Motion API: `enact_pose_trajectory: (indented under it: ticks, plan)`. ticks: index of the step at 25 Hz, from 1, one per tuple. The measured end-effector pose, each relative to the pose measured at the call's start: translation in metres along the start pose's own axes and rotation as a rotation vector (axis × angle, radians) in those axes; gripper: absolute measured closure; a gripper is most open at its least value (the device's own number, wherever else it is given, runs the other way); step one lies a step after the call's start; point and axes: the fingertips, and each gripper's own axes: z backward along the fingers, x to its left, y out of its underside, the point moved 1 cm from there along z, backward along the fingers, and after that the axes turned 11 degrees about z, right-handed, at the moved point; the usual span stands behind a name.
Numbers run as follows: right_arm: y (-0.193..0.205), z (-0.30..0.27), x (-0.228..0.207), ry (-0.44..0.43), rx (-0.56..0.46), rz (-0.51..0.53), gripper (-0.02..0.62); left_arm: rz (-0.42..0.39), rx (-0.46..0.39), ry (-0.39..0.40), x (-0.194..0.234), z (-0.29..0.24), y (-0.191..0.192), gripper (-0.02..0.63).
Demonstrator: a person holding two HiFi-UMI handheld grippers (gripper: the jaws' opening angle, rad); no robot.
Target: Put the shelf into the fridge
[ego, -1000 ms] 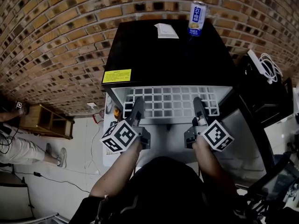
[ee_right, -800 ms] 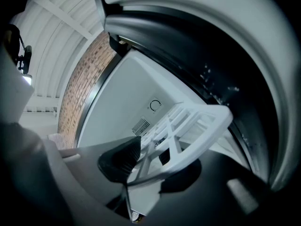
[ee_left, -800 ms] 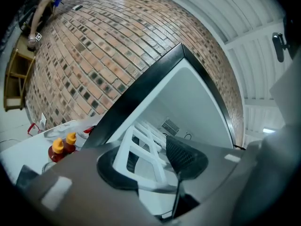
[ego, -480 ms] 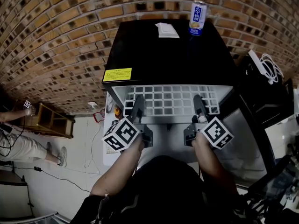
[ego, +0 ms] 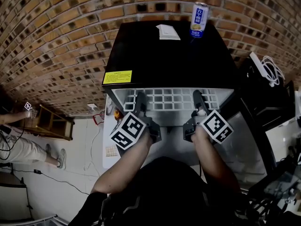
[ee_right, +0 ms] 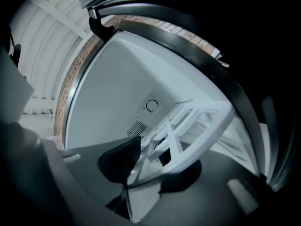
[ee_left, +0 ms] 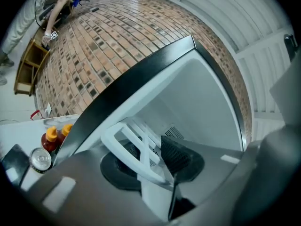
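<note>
White plastic grid shelf (ego: pixel 174 97) sits deeper in the black fridge (ego: pixel 169 55), head view centre; it looks nearly home. Left gripper view: left hand-held gripper (ee_left: pixel 150 159), jaws just closed further, clamps its rim. Right gripper view: right hand-held gripper (ee_right: pixel 150 161) likewise clamped.

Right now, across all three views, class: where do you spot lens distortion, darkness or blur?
Head view: fisheye bows the courses of the brick wall; the fridge top reads near-black. Left gripper view: brightly lit, the shelf rim soft up close. Right gripper view: heavy black surround, shelf rim blurred.
</note>
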Motion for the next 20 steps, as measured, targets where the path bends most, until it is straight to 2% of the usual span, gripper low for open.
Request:
enact_pose_trajectory:
  ticks: [14,20]
  plan:
    - [-0.004,-0.010,-0.003,0.044,-0.081,0.015,0.456,-0.048,-0.093,0.026,-0.002,-0.007,0.000,0.491]
    - [-0.006,-0.022,-0.005,0.052,-0.116,0.031,0.451,-0.040,-0.136,0.038,-0.002,-0.019,-0.004,0.488]
